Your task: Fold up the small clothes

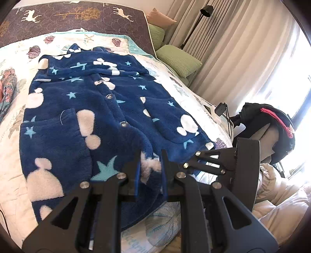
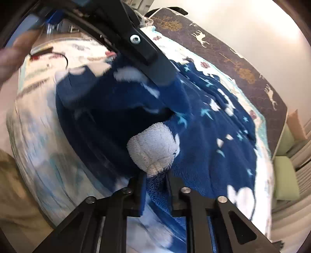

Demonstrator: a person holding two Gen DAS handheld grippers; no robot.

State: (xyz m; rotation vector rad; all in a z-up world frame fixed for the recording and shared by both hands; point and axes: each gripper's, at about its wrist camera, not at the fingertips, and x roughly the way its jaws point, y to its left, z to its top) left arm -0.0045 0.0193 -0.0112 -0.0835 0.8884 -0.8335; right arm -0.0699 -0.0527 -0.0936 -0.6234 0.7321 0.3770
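Both grippers, left point(image 1: 150, 171) and right point(image 2: 155, 184), clamp the hem of our fluffy navy star-patterned button-front fleece jacket point(image 1: 101, 109). We judge the first fold is starting; next we should carry the hem toward the collar.

Right wrist view: quilt point(image 2: 38, 148) and far fleece garment point(image 2: 93, 93) motion-blurred; hand point(image 2: 13, 52) at left edge blurred, cut off.

A shell-print quilt point(image 1: 13, 120) is covering the bed, green pillows point(image 1: 177, 59) are lying beside a black lamp point(image 1: 206, 10), curtains point(image 1: 233, 48) hanging behind.
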